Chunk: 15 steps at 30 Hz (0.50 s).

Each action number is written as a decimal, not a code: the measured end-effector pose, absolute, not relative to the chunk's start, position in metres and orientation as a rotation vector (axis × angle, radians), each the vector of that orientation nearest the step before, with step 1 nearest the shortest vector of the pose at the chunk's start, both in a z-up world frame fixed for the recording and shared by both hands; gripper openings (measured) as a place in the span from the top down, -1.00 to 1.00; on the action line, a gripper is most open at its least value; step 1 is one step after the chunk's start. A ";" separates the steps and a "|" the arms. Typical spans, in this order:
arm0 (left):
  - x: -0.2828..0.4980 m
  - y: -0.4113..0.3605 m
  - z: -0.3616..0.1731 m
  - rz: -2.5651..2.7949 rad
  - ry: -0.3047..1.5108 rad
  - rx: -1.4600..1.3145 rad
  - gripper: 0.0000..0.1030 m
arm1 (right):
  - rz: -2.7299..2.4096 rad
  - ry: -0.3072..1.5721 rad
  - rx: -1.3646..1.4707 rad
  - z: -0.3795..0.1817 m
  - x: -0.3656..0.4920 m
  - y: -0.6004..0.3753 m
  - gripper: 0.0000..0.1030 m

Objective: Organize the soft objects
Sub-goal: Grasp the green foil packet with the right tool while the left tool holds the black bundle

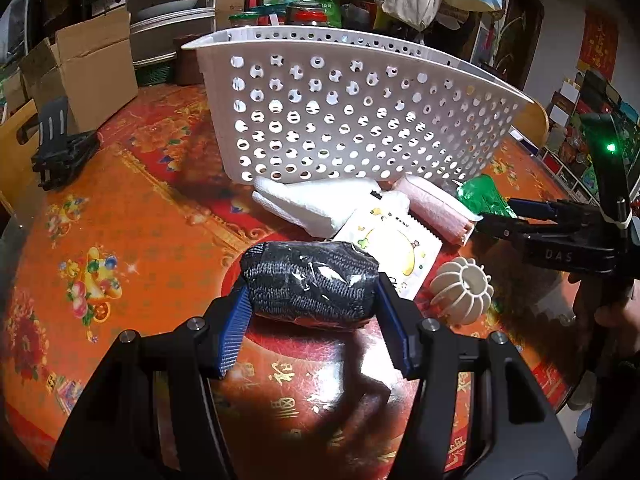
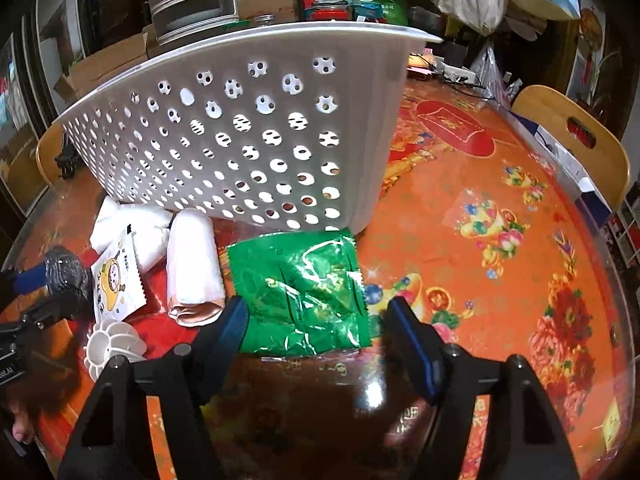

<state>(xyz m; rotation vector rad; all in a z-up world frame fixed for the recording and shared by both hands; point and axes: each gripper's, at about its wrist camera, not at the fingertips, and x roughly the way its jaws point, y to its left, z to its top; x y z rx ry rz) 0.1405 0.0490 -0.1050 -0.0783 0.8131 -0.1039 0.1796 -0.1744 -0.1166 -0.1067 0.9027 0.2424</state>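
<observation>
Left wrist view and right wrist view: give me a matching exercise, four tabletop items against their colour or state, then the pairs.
Items:
1. knit roll
2. foil packet
3. rolled towel
4. basket

Descriptions:
A. white, full of round holes
B. shiny green, between open right jaws
C. dark grey, pinched by the left gripper
D. pale pink, lying free

Pairs: 1-C, 2-B, 3-D, 4-A

Dim, warm indoor light; glare on the glossy tablecloth (image 2: 480,208), strong fisheye-bent edges.
</observation>
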 end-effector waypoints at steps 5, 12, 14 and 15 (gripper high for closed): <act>0.139 0.049 -0.105 -0.101 0.812 -0.078 -0.10 | 0.243 0.892 -0.167 -0.116 0.175 -0.163 -0.20; 0.140 0.050 -0.105 -0.097 0.816 -0.079 -0.10 | 0.232 0.857 -0.191 -0.112 0.170 -0.161 0.09; 0.140 0.049 -0.105 -0.097 0.817 -0.076 -0.10 | 0.235 0.856 -0.188 -0.111 0.169 -0.161 0.11; 0.140 0.048 -0.106 -0.097 0.818 -0.075 -0.10 | 0.237 0.858 -0.184 -0.111 0.169 -0.161 0.11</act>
